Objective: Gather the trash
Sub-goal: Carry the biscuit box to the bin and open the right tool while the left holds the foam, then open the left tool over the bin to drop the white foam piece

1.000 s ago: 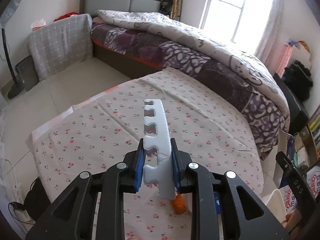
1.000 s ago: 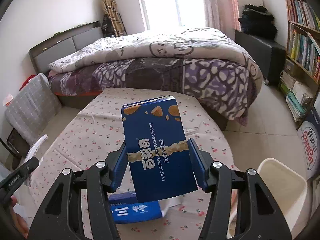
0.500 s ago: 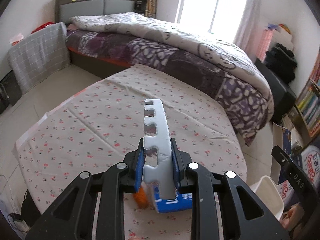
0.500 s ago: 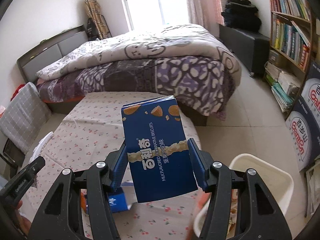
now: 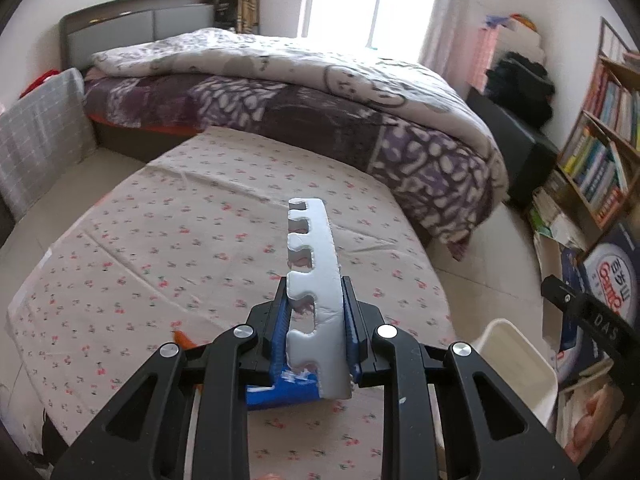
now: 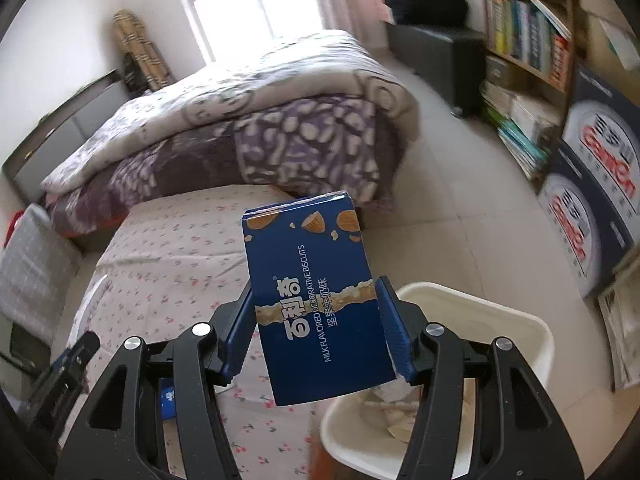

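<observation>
Care is called for at the drop, since both hands are loaded and one bin must take both loads. In the right wrist view the right gripper [image 6: 318, 330] is clamped on a blue biscuit box [image 6: 316, 300] at centre frame, and the cream waste bin [image 6: 536, 340] sits at lower right, its mouth partly under the box's lower end. The step in hand is judged to be the carry to the bin. The box should be brought squarely over the opening before the jaws are let go, as it is long and could catch the rim if released off-centre. In the left wrist view the left gripper [image 5: 316, 336] is closed on a white foam strip [image 5: 316, 280] at lower centre; the same bin [image 5: 516, 356] is seen at lower right, well apart from the strip, so more travel is needed there. The two drops are best made one after the other, so that the grippers are not crowded over the mouth.

The box is a flat dark-blue carton printed with almonds and white lettering, its top end slightly crushed. The foam strip is light, with square notches along one edge, and may drift when released. Some pale scraps can be made out inside the bin. A second blue carton [image 5: 280, 392] and an orange scrap [image 5: 182, 338] lie on the flowered cloth [image 5: 160, 240] at lower left, not yet collected.
</observation>
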